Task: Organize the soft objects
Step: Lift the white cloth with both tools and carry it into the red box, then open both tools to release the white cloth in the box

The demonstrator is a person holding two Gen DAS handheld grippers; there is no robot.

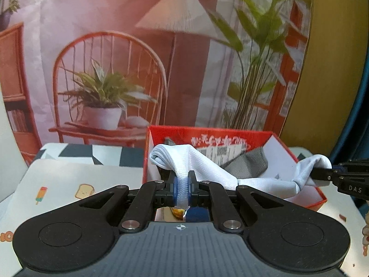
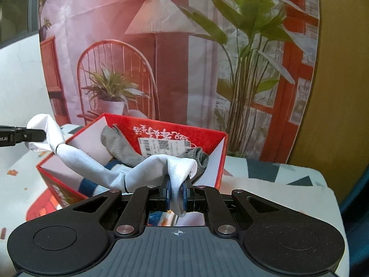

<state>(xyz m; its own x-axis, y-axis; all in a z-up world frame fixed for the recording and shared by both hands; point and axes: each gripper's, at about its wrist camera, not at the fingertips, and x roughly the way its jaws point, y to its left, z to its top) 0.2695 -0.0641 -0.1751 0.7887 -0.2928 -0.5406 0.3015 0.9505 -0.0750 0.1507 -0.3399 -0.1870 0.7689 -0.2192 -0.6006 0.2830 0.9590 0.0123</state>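
Before us hangs a creased printed backdrop [image 1: 129,53]: a red spindle chair [image 1: 108,87] at nine o'clock bearing a potted plant [image 1: 102,101], a floor lamp [image 1: 177,16] at twelve, tall leafy stems [image 1: 258,53] by a red window frame at two. We see an ochre wall [image 1: 332,69] at three.

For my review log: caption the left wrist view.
Both claws pinch a white sock over the red box.

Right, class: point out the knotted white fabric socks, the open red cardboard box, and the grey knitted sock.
knotted white fabric socks [image 1: 207,166]: left wrist view, stretched middle span.
open red cardboard box [image 2: 214,161]: right wrist view, white inner right wall.
grey knitted sock [image 2: 120,145]: right wrist view, leg section.
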